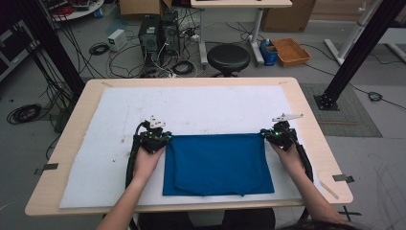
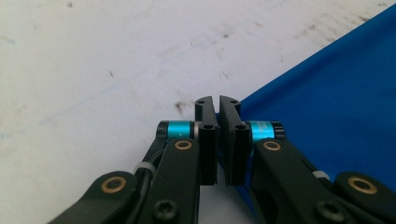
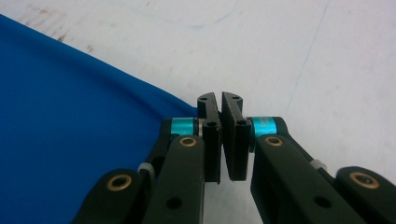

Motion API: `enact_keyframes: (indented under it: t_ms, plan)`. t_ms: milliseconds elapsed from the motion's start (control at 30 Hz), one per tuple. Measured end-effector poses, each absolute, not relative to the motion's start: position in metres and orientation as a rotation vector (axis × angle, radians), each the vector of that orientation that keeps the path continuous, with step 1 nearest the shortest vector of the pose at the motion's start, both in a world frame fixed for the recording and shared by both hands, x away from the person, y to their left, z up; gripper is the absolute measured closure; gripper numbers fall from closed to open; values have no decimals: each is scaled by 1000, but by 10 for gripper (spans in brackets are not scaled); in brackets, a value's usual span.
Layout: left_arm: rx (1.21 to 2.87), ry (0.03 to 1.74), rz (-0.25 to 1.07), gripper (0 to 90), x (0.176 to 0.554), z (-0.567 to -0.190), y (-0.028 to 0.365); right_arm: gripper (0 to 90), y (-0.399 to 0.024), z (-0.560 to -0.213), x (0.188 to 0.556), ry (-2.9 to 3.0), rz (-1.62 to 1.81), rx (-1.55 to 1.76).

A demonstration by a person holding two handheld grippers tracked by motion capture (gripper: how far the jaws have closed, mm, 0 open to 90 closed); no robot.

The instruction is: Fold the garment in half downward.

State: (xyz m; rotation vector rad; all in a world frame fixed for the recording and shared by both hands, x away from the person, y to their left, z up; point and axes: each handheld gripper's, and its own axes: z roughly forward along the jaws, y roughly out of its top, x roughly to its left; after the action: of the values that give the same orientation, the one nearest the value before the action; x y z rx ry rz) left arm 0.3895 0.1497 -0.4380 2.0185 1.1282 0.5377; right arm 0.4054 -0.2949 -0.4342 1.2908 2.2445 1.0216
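A blue cloth point(image 1: 218, 165) lies folded flat on the white mat point(image 1: 191, 105), near the table's front edge. My left gripper point(image 1: 166, 138) sits at the cloth's far left corner and my right gripper point(image 1: 264, 135) at its far right corner. In the left gripper view the jaws of the left gripper point(image 2: 218, 100) stand pressed together, with the edge of the blue cloth point(image 2: 327, 102) running in under them. In the right gripper view the right gripper point(image 3: 219, 97) is likewise shut where the corner of the cloth point(image 3: 70, 130) ends. Both far corners look pinched.
The mat covers most of a light wooden table point(image 1: 306, 110). Beyond the far edge stand a black stool point(image 1: 228, 58), computer towers point(image 1: 158, 31) with cables on the floor, and an orange crate point(image 1: 291, 51). Black frame posts point(image 1: 354, 52) rise at both sides.
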Motion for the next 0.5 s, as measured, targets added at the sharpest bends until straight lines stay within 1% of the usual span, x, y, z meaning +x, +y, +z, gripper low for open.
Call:
enact_keyframes:
  t_ms: [233,500]
  plan:
    - [2014,1158,534,860,408,-440,148,872,-289,-434,428,2246,985,1266]
    - [2017,1159,547,859,413,-442,147,868,-291,-440,435,2248,992,1273]
